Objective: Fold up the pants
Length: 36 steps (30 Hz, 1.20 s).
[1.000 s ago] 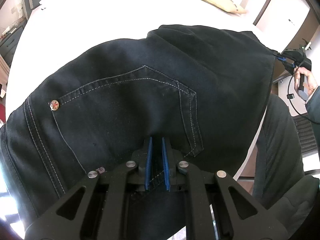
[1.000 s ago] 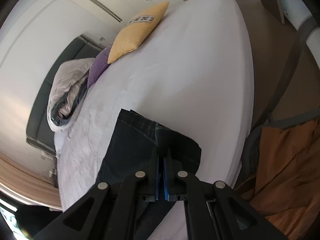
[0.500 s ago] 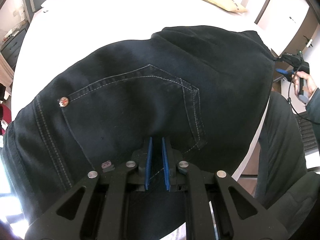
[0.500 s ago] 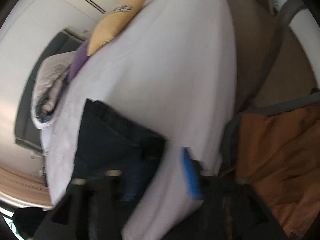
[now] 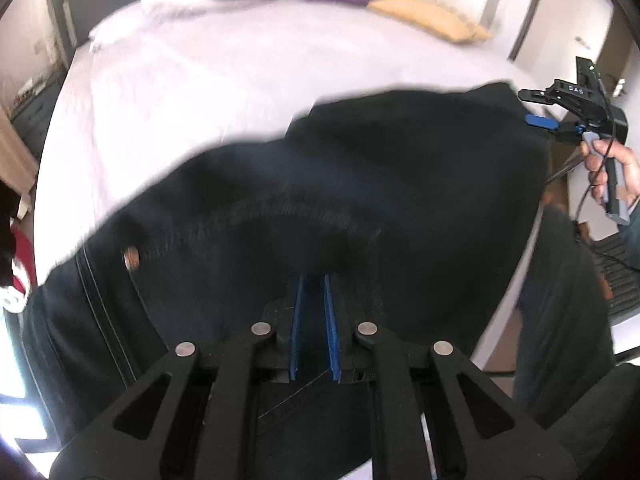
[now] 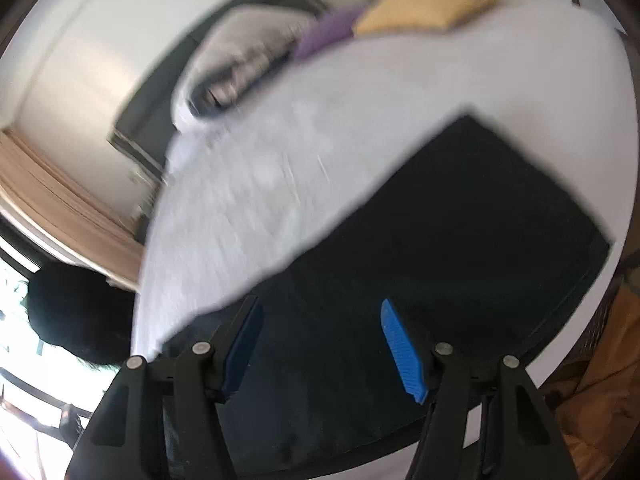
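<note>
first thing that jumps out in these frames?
The black pants sprawled over the white bed fill both views. The left tongs are pinched on the denim at its near edge, while the right tongs gape open above the cloth. A yellow pillow sits at the headboard end.

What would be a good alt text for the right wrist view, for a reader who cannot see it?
The right gripper is open, its blue fingers spread apart above dark pants lying on a white bed. The picture is blurred. A yellow pillow, a purple pillow and a bundled blanket lie at the far end.
</note>
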### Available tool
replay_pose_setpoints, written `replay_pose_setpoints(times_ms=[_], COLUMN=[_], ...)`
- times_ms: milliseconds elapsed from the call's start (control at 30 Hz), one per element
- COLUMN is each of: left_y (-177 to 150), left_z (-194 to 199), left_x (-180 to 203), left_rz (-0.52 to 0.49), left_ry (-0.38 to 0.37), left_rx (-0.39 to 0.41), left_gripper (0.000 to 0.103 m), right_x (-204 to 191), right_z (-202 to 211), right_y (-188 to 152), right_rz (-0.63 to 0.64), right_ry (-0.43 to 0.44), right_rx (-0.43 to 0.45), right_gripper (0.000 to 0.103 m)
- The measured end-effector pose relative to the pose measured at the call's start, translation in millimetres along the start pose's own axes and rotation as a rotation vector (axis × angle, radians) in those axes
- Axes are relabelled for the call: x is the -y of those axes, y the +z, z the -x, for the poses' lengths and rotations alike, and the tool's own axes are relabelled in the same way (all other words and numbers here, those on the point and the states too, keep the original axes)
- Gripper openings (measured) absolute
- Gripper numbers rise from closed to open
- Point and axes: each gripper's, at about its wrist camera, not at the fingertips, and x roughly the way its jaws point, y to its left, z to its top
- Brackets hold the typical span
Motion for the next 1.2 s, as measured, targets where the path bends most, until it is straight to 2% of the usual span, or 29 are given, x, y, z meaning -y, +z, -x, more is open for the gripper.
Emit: replay_pose_setpoints(times_ms=[33,67,100,133,200,267,300,333,367,433,500,567,600,667,733,800,833,867,933,1000,1033,1067,1133,1200], left_y=[-4.5,-11.3,-17.7,-22.8,-29.4,-27.8,-21.7,-14.6,-8.4,12.6,30.6,40.9,42.6,38.0,20.9,2.7,-7.7,-12.2,-17.5,-22.1,-27.1,-28.2,-32.0,-32.4], left_z=[-4.8,-6.0,-2.9,0.4,6.1,10.0,16.0,23.3,28.5,35.4,31.3,25.9,22.5,9.0,-0.3,-5.2,-4.6,-3.7,1.2,5.3,10.9,12.9,16.0,15.4], left_x=[-2.9,-7.2,-11.7,-16.1,-25.0,-29.9,-29.6,-28.1,-27.1,-28.8,-37.9,-50.7,-58.0,-79.7,-94.4,-105.2,-111.1,-112.8,-111.7,-104.6,-102.3,-103.4,-104.5,-99.1], left_rz=[0.012,0.025,0.040,0.057,0.089,0.113,0.112,0.105,0.101,0.088,0.098,0.119,0.135,0.193,0.235,0.284,0.313,0.328,0.340,0.320,0.319,0.328,0.350,0.326], left_ry=[0.000,-0.011,-0.023,-0.030,-0.036,-0.013,0.001,-0.004,-0.014,-0.021,-0.004,-0.003,-0.002,0.032,0.055,0.017,-0.014,-0.026,-0.022,0.019,0.111,0.125,0.123,0.148], left_rx=[-0.021,-0.022,-0.004,0.007,0.019,0.014,0.029,0.060,0.086,0.139,0.155,0.167,0.162,0.125,0.102,0.105,0.125,0.137,0.157,0.171,0.179,0.185,0.197,0.187], left_gripper=[0.010,0.010,0.010,0.010,0.010,0.010,0.010,0.010,0.010,0.010,0.010,0.010,0.010,0.010,0.010,0.010,0.010,0.010,0.010,0.010,0.010,0.010,0.010,0.010], right_x=[11.2,20.1,31.4,43.8,65.7,65.9,53.5,35.0,7.7,-51.5,-121.1,-181.4,-201.8,-229.1,-233.5,-224.1,-216.3,-208.1,-185.3,-174.0,-171.3,-172.5,-184.6,-212.3], right_z=[-10.8,-13.9,-13.4,-9.8,5.4,17.4,23.4,25.4,21.4,4.4,-26.9,-68.5,-88.5,-133.1,-170.1,-196.1,-201.0,-204.4,-200.6,-194.2,-187.2,-177.5,-157.2,-145.5], right_y=[-2.4,-2.8,-2.4,-1.1,6.3,7.5,10.6,12.9,14.0,10.1,-4.7,-29.3,-40.8,-62.5,-69.9,-59.3,-52.0,-41.7,-20.0,-6.7,-2.9,-1.9,-8.1,-28.5], right_rz=[-0.014,-0.019,-0.029,-0.044,-0.107,-0.111,-0.090,-0.058,-0.013,0.075,0.189,0.277,0.302,0.340,0.326,0.302,0.268,0.226,0.189,0.195,0.196,0.199,0.212,0.220], right_ry=[-0.042,-0.067,-0.089,-0.113,-0.214,-0.362,-0.387,-0.320,-0.218,-0.028,0.162,0.287,0.315,0.304,0.258,0.189,0.176,0.145,0.026,-0.098,-0.153,-0.174,-0.116,0.049], right_rx=[-0.028,-0.030,-0.018,-0.006,0.023,0.042,0.053,0.061,0.045,-0.014,-0.113,-0.241,-0.300,-0.402,-0.464,-0.458,-0.446,-0.427,-0.319,-0.242,-0.210,-0.185,-0.149,-0.190], right_gripper=[0.061,0.042,0.033,0.019,0.017,0.028,0.028,0.029,0.034,0.041,0.042,0.042,0.042,0.042,0.041,0.023,0.003,0.000,0.000,0.000,0.004,0.018,0.039,0.040])
